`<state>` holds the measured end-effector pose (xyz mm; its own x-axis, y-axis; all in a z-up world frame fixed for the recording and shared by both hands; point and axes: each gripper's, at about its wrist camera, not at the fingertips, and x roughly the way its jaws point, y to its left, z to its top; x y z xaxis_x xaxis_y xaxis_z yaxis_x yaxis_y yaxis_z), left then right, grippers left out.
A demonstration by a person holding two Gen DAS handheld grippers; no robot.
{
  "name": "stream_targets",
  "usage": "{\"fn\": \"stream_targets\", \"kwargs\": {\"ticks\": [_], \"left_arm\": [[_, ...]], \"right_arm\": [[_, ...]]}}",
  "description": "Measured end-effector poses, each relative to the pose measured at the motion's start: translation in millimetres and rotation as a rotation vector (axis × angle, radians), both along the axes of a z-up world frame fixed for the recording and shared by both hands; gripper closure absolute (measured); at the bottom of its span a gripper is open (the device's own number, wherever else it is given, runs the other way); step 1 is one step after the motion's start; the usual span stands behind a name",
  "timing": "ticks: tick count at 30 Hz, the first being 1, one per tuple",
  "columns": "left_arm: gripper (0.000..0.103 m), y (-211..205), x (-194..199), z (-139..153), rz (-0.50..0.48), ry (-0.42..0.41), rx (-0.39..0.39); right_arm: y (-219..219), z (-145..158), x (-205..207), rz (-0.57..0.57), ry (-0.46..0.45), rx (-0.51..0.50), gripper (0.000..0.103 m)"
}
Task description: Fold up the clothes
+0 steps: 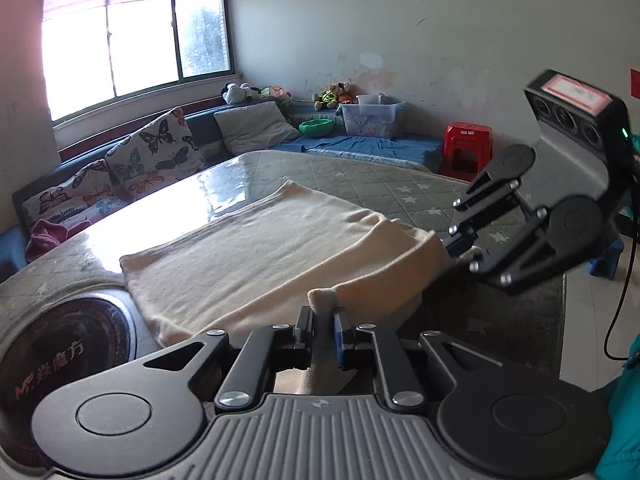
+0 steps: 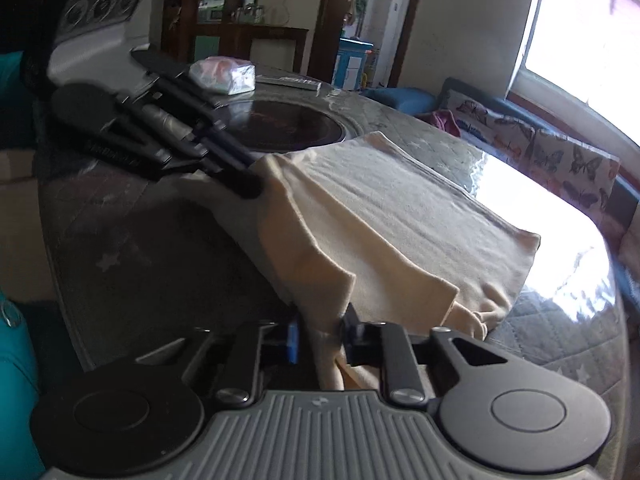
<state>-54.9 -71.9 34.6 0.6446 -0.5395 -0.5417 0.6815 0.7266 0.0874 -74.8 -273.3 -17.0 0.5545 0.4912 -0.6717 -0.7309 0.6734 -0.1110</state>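
Both tongs, left gripper (image 1: pixel 322 322) and right gripper (image 2: pixel 320 330), are clamped on my cream garment's (image 1: pixel 256 256) near edge. It's spread over the table (image 1: pixel 360 184), stretching toward 12 o'clock.

Black linkage fingers (image 1: pixel 306 322), grey ribbed housings, teal sleeve (image 1: pixel 624 420).
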Motion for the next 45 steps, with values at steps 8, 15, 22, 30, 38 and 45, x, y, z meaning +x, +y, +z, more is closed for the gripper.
{"fn": "stream_targets", "kwargs": {"ticks": [8, 15, 22, 30, 38, 45], "left_arm": [[0.07, 13, -24, -12, 0.007, -0.041, 0.092], [0.087, 17, -26, -24, 0.003, -0.089, 0.183], [0.095, 23, -41, -1, -0.01, -0.108, 0.118], [0.095, 35, -92, 36, -0.043, -0.089, 0.042], [0.095, 40, -78, 49, 0.006, -0.089, -0.032], [0.095, 45, -4, 53, 0.072, -0.101, -0.051]], "right_arm": [[-11, 18, 18, -0.058, 0.067, 0.115, 0.092], [-8, 18, 20, -0.081, 0.059, 0.125, 0.093], [-14, 28, 3, -0.079, 0.023, 0.16, 0.094], [-27, 61, -45, -0.017, 0.026, 0.18, 0.094], [-25, 78, -26, -0.013, 0.034, 0.189, 0.094], [-17, 89, 26, -0.005, 0.045, 0.183, 0.094]]}}
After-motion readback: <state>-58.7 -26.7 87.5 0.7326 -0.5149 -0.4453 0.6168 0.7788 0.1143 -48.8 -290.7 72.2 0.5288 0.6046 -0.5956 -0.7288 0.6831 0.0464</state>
